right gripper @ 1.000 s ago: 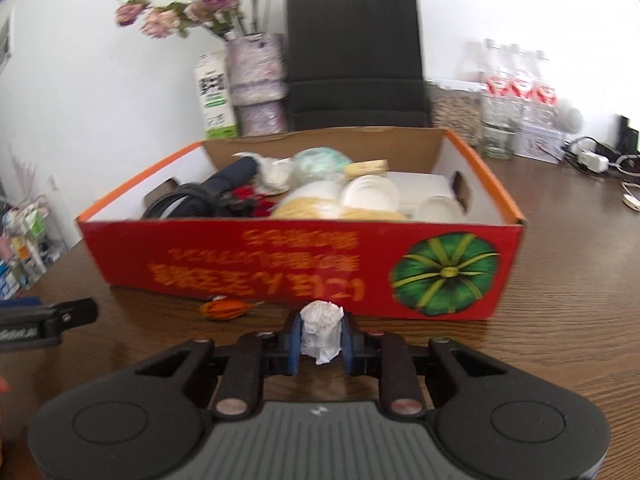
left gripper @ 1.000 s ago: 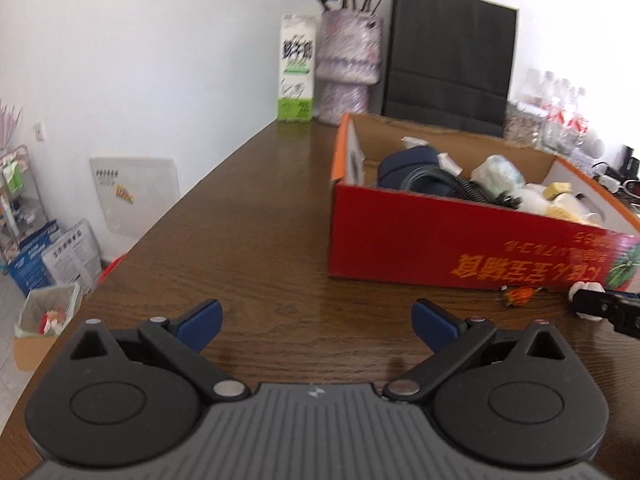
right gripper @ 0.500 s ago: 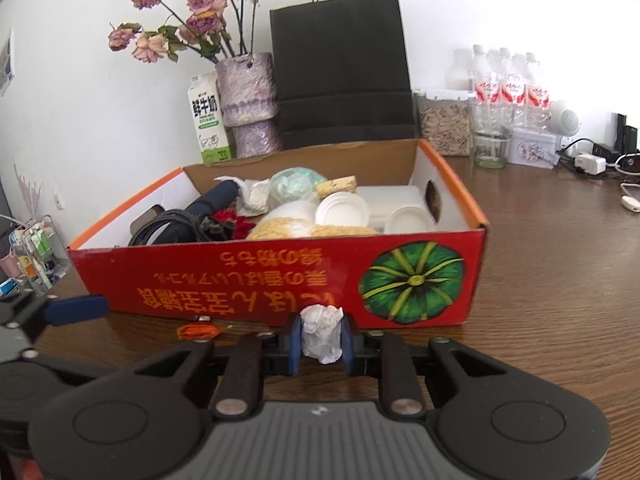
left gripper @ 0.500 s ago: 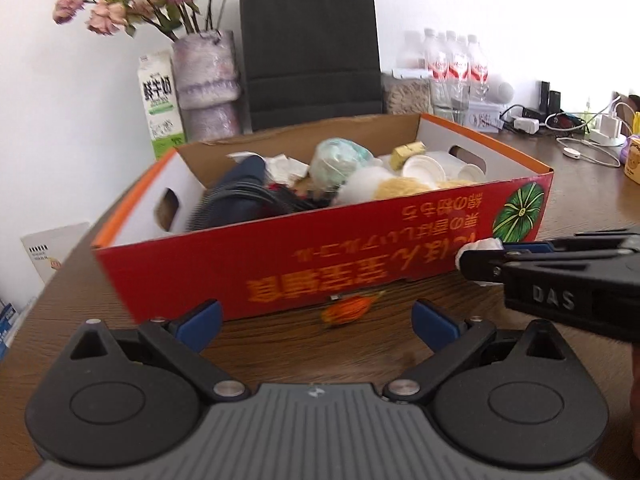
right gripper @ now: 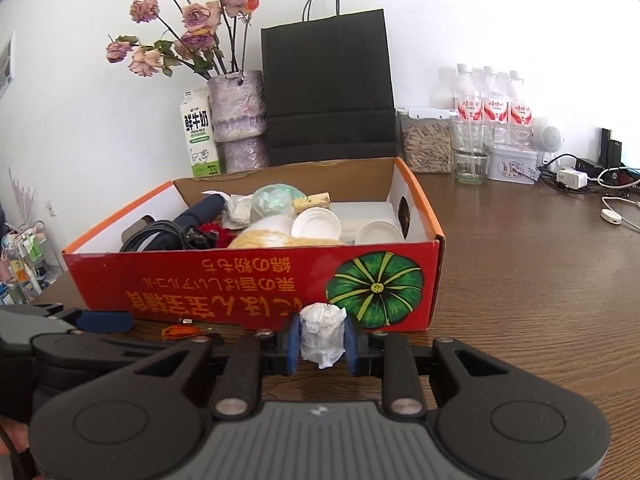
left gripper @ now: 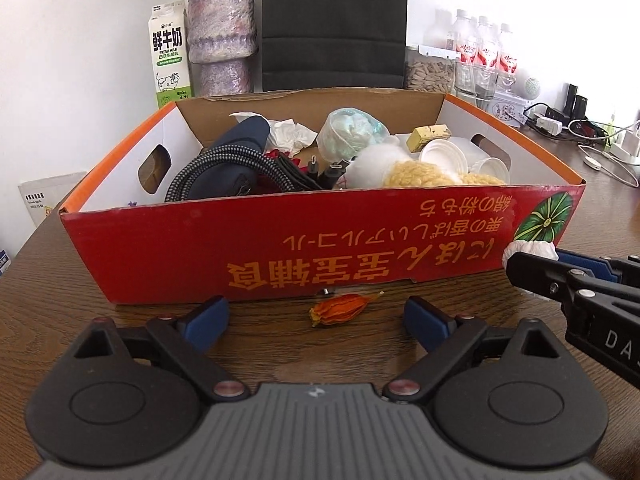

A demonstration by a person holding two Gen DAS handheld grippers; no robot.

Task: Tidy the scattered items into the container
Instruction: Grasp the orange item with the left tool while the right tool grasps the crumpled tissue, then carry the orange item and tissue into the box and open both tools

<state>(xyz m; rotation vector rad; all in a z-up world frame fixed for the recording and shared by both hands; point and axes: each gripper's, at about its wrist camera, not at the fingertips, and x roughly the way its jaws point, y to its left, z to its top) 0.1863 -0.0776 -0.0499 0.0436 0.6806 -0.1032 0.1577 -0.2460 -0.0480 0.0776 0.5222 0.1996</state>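
Observation:
A red cardboard box (left gripper: 280, 248) with orange rims stands on the wooden table, holding cables, cups, tissue and other bits. A small orange dried pod (left gripper: 340, 309) lies on the table just in front of the box. My left gripper (left gripper: 316, 316) straddles the pod from the near side. Its jaws are closing and its blue pads stand well apart from the pod. My right gripper (right gripper: 323, 344) holds a crumpled white paper wad (right gripper: 322, 334) just in front of the box (right gripper: 240, 280). Its jaws are opening slightly, with the pads still against the wad.
Behind the box stand a milk carton (left gripper: 170, 60), a vase of dried roses (right gripper: 236, 120), a black paper bag (right gripper: 328, 88), water bottles (right gripper: 494, 100) and a seed jar (right gripper: 426, 144). Chargers and cables (right gripper: 592, 184) lie at the right. The table's left edge drops toward a shelf.
My left gripper swung right from the table's left side to face the box, and the orange pod now lies between its fingers. The right gripper stays on the wad.

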